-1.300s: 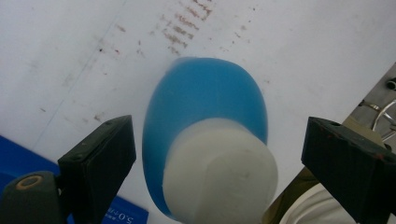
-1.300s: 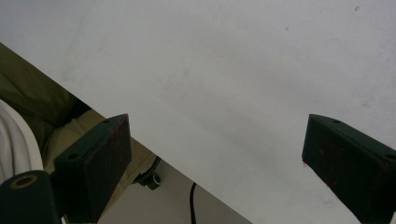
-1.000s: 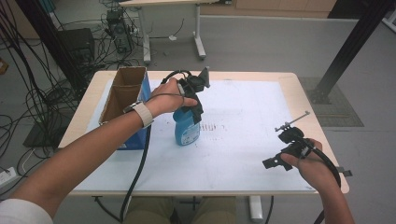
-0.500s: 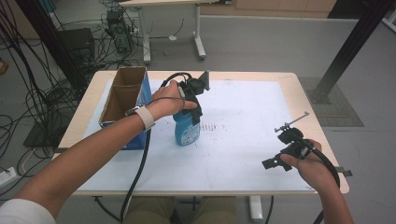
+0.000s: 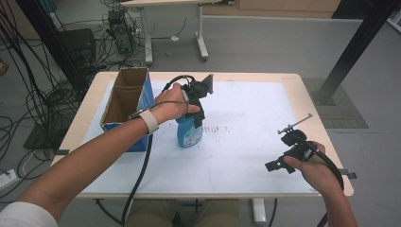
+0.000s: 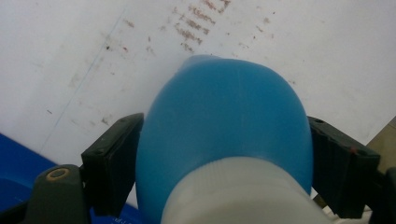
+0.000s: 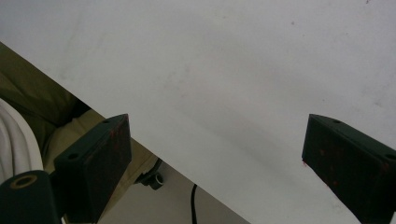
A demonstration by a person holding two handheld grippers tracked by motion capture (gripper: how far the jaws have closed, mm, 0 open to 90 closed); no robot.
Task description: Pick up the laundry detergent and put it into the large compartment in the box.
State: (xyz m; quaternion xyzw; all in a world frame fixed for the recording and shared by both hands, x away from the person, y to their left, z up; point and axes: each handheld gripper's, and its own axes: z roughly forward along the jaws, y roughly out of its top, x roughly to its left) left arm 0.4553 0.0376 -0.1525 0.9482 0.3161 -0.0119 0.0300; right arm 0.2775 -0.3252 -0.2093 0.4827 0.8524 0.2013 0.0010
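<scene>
A blue plastic bottle [image 5: 188,133] with a white cap stands upright on the white sheet, left of the table's middle. My left gripper [image 5: 193,113] comes down over its top. In the left gripper view the blue bottle [image 6: 224,116] sits between the two black pads [image 6: 114,163], which touch both of its sides. These jaws have just been closing on it. My right gripper [image 5: 283,153] is held near the table's front right edge. Its jaws stand wide apart in the right gripper view [image 7: 215,154], with nothing between them.
An open cardboard box [image 5: 124,101] with blue sides stands just left of the bottle, close to my left forearm. The white sheet [image 5: 246,118] covers most of the wooden table [image 5: 307,94]. Cables and equipment lie on the floor beyond the far left.
My left gripper has sunk slightly around the bottle's top. The right hand has stayed where it was.
</scene>
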